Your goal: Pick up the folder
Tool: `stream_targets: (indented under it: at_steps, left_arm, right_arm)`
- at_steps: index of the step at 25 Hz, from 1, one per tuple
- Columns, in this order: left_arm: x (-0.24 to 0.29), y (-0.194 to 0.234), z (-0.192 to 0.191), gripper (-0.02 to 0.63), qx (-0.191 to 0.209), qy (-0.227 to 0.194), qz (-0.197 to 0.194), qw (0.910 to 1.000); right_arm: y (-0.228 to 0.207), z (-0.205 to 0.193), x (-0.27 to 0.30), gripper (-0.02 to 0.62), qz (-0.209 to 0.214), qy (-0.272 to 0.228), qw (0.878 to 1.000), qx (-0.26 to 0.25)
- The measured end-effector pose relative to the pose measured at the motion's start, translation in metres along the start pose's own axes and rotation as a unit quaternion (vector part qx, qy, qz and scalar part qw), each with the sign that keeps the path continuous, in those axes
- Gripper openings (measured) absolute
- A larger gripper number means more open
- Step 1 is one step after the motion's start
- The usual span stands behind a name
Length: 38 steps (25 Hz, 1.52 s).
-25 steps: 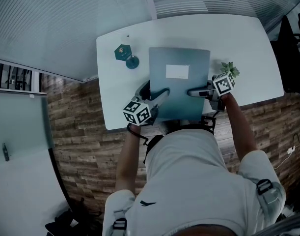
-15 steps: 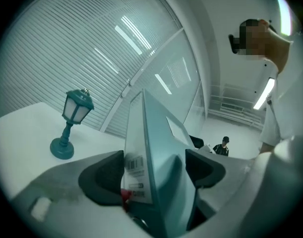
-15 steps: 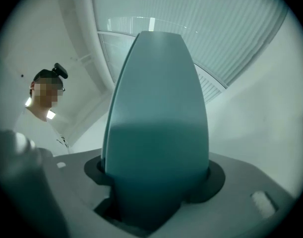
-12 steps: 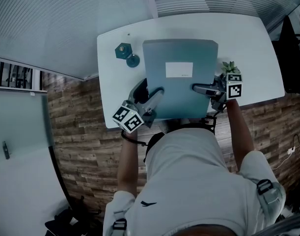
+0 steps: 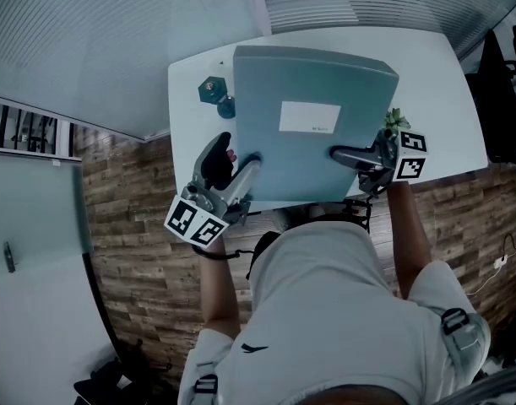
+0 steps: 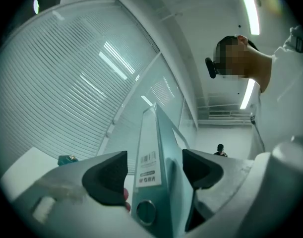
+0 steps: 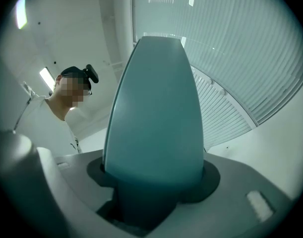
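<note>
The folder (image 5: 312, 116) is up off the white table (image 5: 448, 74), in the upper middle of the head view, so the picking up looks nearly done. The left gripper (image 5: 243, 171) has its jaws closing on the folder's thick back. The right gripper (image 5: 352, 153) has its jaws closing on the other edge. Both are holding it. A small teal thing (image 5: 212, 89) sits at the upper left and a little plant (image 5: 396, 118) at the right. Nothing seems to be in the way.

Your head view is evenly lit, cool-tinted and sharp, with soft shadows. Both gripper views bend strongly toward dark circular edges; ceiling light strips (image 6: 249, 9) glare overhead, and the folder (image 7: 153, 118) blurs near your lens.
</note>
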<state>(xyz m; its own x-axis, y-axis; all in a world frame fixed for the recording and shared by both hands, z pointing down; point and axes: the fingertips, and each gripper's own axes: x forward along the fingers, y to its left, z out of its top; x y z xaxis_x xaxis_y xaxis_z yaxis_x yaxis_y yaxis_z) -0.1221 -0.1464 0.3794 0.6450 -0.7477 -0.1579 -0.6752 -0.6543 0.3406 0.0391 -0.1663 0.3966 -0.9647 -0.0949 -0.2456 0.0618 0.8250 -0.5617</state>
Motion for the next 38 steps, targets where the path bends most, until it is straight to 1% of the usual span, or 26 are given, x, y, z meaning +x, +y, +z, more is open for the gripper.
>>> stream_targets:
  at_steps: [3, 5, 6, 8, 10, 12, 14, 16, 17, 18, 19, 21, 22, 23, 26, 28, 31, 34, 38]
  left_arm:
    - [-0.017, 0.014, 0.009, 0.365, -0.002, -0.029, 0.044, 0.9986]
    - [-0.029, 0.022, 0.012, 0.365, -0.008, -0.043, 0.070, 0.9966]
    - [-0.035, 0.024, 0.013, 0.361, -0.007, -0.046, 0.085, 0.9953]
    - [-0.047, 0.029, 0.013, 0.350, 0.012, -0.045, 0.121, 0.9916]
    - [-0.059, 0.032, 0.015, 0.343, 0.042, -0.036, 0.162, 0.9853]
    - [-0.071, 0.038, 0.017, 0.324, 0.075, -0.028, 0.204, 0.9757]
    - [-0.083, 0.043, 0.021, 0.321, 0.108, -0.024, 0.244, 0.9635]
    - [-0.096, 0.047, 0.023, 0.299, 0.137, -0.018, 0.280, 0.9498]
    - [-0.103, 0.049, 0.023, 0.283, 0.150, -0.015, 0.299, 0.9423]
    - [-0.111, 0.052, 0.023, 0.217, 0.162, -0.011, 0.318, 0.9341]
    - [-0.119, 0.054, 0.023, 0.136, 0.172, -0.009, 0.337, 0.9258]
    - [-0.134, 0.057, 0.023, 0.074, 0.186, -0.007, 0.367, 0.9115]
    - [-0.141, 0.058, 0.023, 0.024, 0.190, -0.007, 0.379, 0.9058]
    - [-0.147, 0.059, 0.022, 0.006, 0.191, -0.006, 0.387, 0.9020]
    - [-0.158, 0.063, 0.015, 0.006, 0.196, 0.004, 0.397, 0.8965]
    - [-0.162, 0.063, 0.014, 0.006, 0.206, 0.007, 0.409, 0.8889]
    - [-0.169, 0.062, 0.018, 0.006, 0.213, 0.000, 0.426, 0.8793]
    - [-0.175, 0.066, 0.018, 0.006, 0.214, -0.001, 0.435, 0.8747]
    - [-0.176, 0.068, 0.018, 0.006, 0.222, 0.005, 0.432, 0.8741]
  right_arm:
    - [-0.002, 0.012, -0.003, 0.298, -0.025, -0.033, 0.999, -0.008]
    - [-0.003, 0.019, -0.005, 0.298, -0.058, -0.041, 0.997, -0.029]
    - [-0.005, 0.022, -0.007, 0.298, -0.082, -0.040, 0.995, -0.045]
    - [-0.007, 0.025, -0.009, 0.299, -0.137, -0.028, 0.987, -0.084]
    - [-0.010, 0.026, -0.012, 0.299, -0.195, -0.008, 0.972, -0.130]
    - [-0.014, 0.024, -0.014, 0.298, -0.252, 0.013, 0.952, -0.174]
    - [-0.021, 0.021, -0.017, 0.297, -0.298, 0.026, 0.933, -0.201]
    - [-0.025, 0.019, -0.023, 0.296, -0.329, 0.018, 0.921, -0.210]
    - [-0.025, 0.019, -0.027, 0.295, -0.342, 0.005, 0.916, -0.209]
    - [-0.024, 0.022, -0.032, 0.295, -0.354, -0.014, 0.912, -0.206]
    - [-0.023, 0.026, -0.038, 0.295, -0.366, -0.034, 0.908, -0.202]
    - [-0.020, 0.034, -0.050, 0.295, -0.385, -0.067, 0.899, -0.197]
    - [-0.019, 0.037, -0.055, 0.295, -0.392, -0.077, 0.895, -0.197]
    - [-0.019, 0.039, -0.059, 0.295, -0.399, -0.080, 0.891, -0.199]
    - [-0.020, 0.041, -0.065, 0.295, -0.425, -0.073, 0.875, -0.221]
    - [-0.019, 0.043, -0.069, 0.295, -0.439, -0.071, 0.863, -0.239]
    - [-0.013, 0.046, -0.071, 0.293, -0.448, -0.067, 0.851, -0.263]
    - [-0.013, 0.046, -0.068, 0.293, -0.450, -0.057, 0.847, -0.276]
    - [-0.015, 0.044, -0.064, 0.293, -0.446, -0.053, 0.850, -0.274]
